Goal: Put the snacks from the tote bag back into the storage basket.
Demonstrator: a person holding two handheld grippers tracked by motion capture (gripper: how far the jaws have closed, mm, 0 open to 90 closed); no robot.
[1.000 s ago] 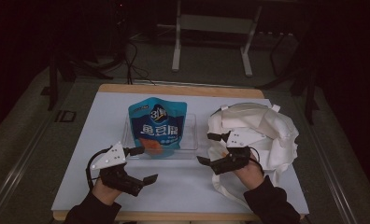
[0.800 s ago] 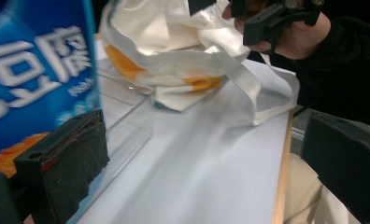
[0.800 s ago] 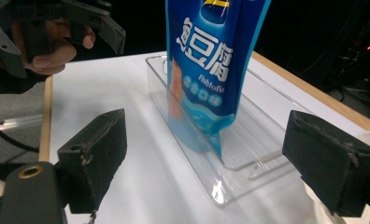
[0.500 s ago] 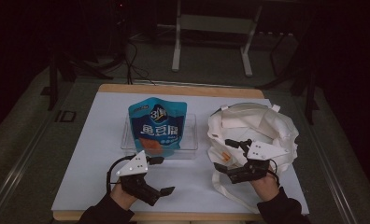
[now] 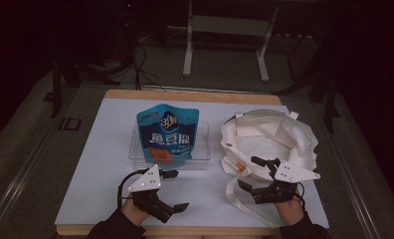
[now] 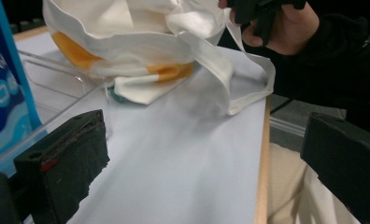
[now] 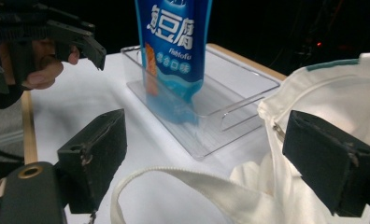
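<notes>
A blue snack pouch (image 5: 167, 136) stands upright in a clear plastic tray (image 5: 202, 149) at mid-table; the right gripper view shows the pouch (image 7: 174, 42) and tray (image 7: 230, 116) too. A white tote bag (image 5: 274, 137) lies to the tray's right, its strap (image 5: 233, 191) trailing toward the near edge. My left gripper (image 5: 180, 189) hovers open in front of the tray, holding nothing. My right gripper (image 5: 247, 172) is open at the bag's near rim, with the bag's strap (image 7: 183, 184) and rim (image 7: 276, 126) lying between its jaws. In the left gripper view the bag (image 6: 127, 42) shows something orange inside.
The white table top (image 5: 100, 169) has a wooden edge (image 5: 185, 94) at the back. Beyond the table, a metal stand (image 5: 225, 45) and cables (image 5: 140, 64) sit on the dark floor. A bare white surface lies left of the tray.
Both hands have drawn back toward the near edge and shifted a little right. Both grippers stay open with nothing held. Pouch, tray and bag have not moved.
</notes>
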